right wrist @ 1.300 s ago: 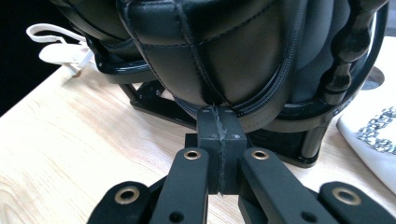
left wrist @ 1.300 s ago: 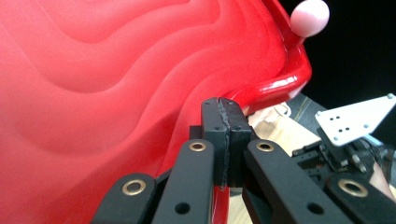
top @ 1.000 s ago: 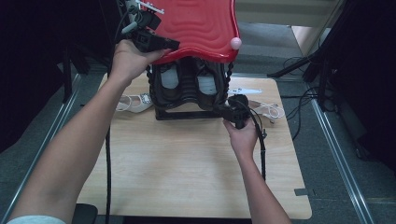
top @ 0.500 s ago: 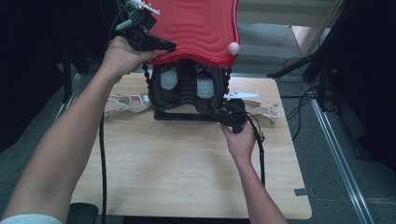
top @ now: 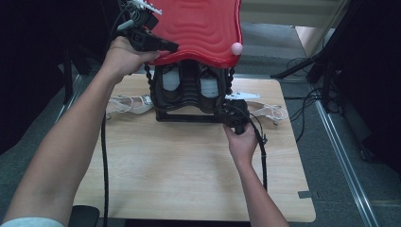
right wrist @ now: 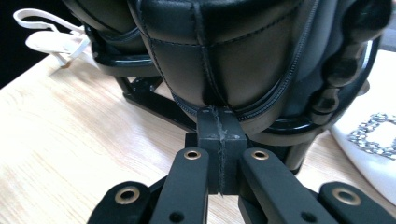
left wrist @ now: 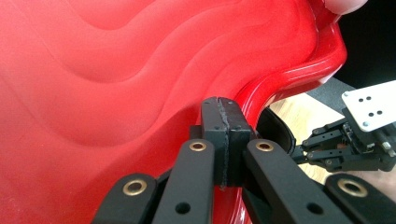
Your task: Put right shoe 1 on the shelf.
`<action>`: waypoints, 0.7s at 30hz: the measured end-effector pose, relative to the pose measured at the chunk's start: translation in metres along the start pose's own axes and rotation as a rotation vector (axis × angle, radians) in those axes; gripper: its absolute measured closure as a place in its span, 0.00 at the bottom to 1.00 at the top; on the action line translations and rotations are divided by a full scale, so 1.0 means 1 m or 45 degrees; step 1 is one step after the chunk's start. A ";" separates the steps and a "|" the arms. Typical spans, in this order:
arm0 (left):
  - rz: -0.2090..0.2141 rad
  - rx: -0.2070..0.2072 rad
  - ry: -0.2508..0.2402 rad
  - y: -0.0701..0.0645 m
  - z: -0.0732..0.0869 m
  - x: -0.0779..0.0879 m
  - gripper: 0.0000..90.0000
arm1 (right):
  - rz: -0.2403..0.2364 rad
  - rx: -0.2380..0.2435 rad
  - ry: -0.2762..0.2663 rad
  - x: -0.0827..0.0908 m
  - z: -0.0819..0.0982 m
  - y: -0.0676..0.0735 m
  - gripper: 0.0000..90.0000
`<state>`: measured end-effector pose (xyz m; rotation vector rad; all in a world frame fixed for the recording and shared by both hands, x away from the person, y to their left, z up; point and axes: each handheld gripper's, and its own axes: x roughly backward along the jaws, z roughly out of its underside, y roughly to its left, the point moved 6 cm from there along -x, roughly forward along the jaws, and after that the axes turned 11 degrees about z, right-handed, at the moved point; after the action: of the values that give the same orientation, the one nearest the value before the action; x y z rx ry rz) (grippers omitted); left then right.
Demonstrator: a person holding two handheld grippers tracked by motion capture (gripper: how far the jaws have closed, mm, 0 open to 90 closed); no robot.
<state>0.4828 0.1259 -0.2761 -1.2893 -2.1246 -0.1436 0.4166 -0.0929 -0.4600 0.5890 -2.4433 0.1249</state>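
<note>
Red wavy lid [top: 198,28] raised over black case [top: 189,92] at desk's [top: 179,179] far edge, middle. Left gripper [top: 163,46] up at lid's near left rim, jaws fully closed pad to pad, tips against red surface, nothing pinched between them. Right gripper [top: 226,113] low at case's near right corner, jaws likewise shut tight, tips pressed to padded black side, gripping nothing. White sandals [top: 127,103] flanking case left and right, near far corners.
</note>
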 end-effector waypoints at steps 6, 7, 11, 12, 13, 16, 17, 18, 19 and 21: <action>-0.007 0.005 0.001 0.000 -0.001 -0.001 1.00 | 0.020 -0.085 -0.032 0.001 0.002 -0.010 1.00; -0.006 0.006 -0.001 0.000 -0.001 -0.001 1.00 | -0.009 -0.099 -0.026 0.000 0.001 -0.010 1.00; -0.009 0.003 -0.001 0.000 -0.001 -0.001 1.00 | -0.045 -0.097 -0.019 -0.002 0.001 -0.006 1.00; -0.007 0.003 -0.001 0.000 -0.001 -0.001 1.00 | -0.053 -0.104 -0.018 -0.003 0.000 -0.004 1.00; -0.007 0.002 0.002 -0.001 -0.001 -0.001 1.00 | -0.071 -0.109 -0.022 -0.005 0.000 -0.001 1.00; -0.009 0.000 0.001 -0.001 -0.001 -0.001 1.00 | -0.056 -0.105 -0.029 -0.011 -0.003 0.008 1.00; -0.010 -0.002 0.000 -0.001 -0.001 -0.001 1.00 | -0.041 -0.104 -0.038 -0.013 -0.006 0.011 1.00; -0.011 -0.001 -0.001 -0.001 0.000 -0.001 1.00 | -0.024 -0.102 -0.042 -0.015 -0.008 0.013 1.00; -0.010 0.000 -0.002 0.000 0.000 0.000 1.00 | -0.004 -0.108 -0.061 -0.017 -0.010 0.014 1.00; -0.009 0.002 -0.003 0.000 0.000 0.000 1.00 | 0.009 -0.143 -0.079 -0.020 -0.012 0.013 1.00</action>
<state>0.4830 0.1255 -0.2762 -1.2817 -2.1308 -0.1440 0.4317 -0.0715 -0.4611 0.5425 -2.4932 -0.0277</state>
